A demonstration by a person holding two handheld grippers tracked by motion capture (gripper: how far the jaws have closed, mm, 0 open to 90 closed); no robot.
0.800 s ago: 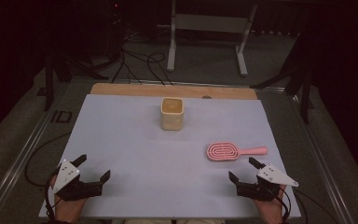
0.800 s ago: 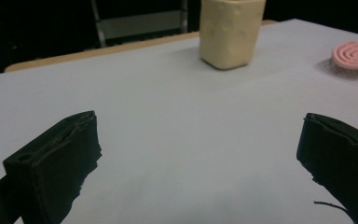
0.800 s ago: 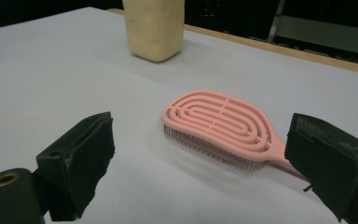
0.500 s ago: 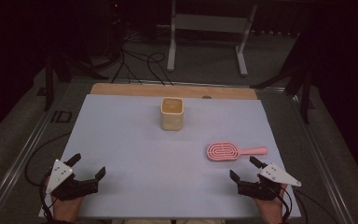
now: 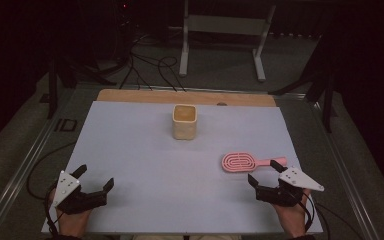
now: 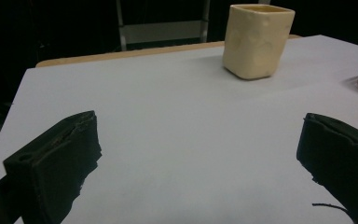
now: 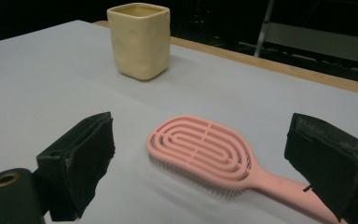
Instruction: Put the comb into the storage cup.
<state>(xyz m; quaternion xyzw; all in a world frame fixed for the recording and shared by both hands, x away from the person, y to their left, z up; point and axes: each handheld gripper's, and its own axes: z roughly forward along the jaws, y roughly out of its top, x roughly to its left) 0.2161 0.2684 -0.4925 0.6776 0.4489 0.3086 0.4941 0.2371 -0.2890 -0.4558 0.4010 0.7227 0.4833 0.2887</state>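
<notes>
1. Right gripper (image 5: pixel 268 172) sits at the lower right of the high view, jaws spread wide and grasping nothing; its far jaw is just beside the handle of the pink hairbrush (image 5: pixel 240 162).
2. Seen from the right gripper view, the hairbrush (image 7: pixel 205 156) lies bristles down on the white sheet (image 7: pixel 42 79), head at centre frame, handle running to the lower right.
3. Left gripper (image 5: pixel 94 179) rests at the lower left of the high view, jaws likewise released and empty.
4. Yellow square cup (image 5: pixel 184 121) stands upright at upper centre, well apart from both; its inside cannot be made out.
5. Nothing lies between brush and cup; cables (image 5: pixel 150 65) and a metal stand (image 5: pixel 222 25) fill the floor beyond.
</notes>
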